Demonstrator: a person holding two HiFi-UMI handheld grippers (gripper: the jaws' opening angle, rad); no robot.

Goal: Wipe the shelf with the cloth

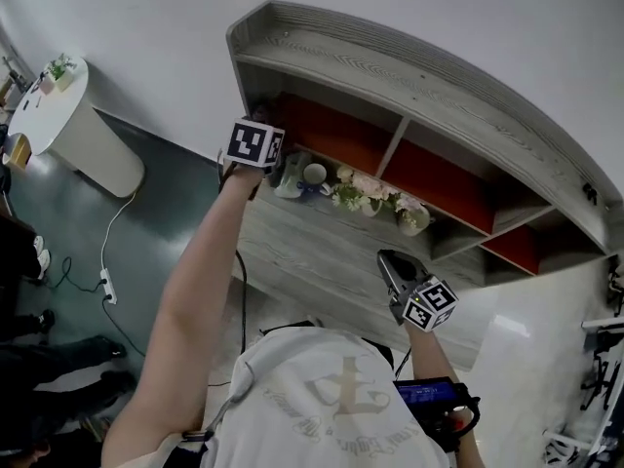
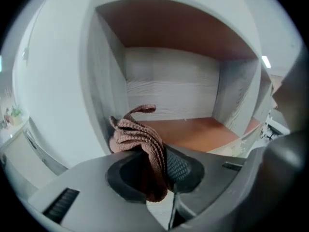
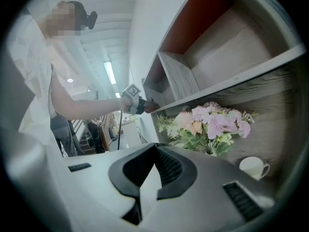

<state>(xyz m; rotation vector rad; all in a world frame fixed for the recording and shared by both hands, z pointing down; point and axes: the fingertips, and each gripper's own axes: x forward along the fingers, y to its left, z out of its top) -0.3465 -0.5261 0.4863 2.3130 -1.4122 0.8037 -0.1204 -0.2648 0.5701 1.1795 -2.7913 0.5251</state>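
Left gripper [image 2: 161, 170] has its fingers clamped on the cloth [image 2: 139, 138], up at the mouth of the shelf's [image 2: 169, 88] top-left bay, close to the left wall; can't tell if it touches wood yet. Right gripper [image 3: 154, 151] hangs lower down, fingers closed on nothing, pointing at the flowers [image 3: 212, 123] and cup [image 3: 254, 167] on the tier below. Step, as I read it: start wiping the bay's orange floor [image 2: 198, 132]. To do it well, drop the bunch flat onto the floor and press lightly. Sweep from the left wall across to the right divider, then back to front so dust comes out, not into corners. Grip firm: only a narrow fold sits between the fingers, so drag could pull it free. Fingers themselves off the wood. Cloth is pinkish-brown ribbed knit, bunched in folds with one loop sticking up. Looks soft, with a small contact patch, so probably several overlapping passes.
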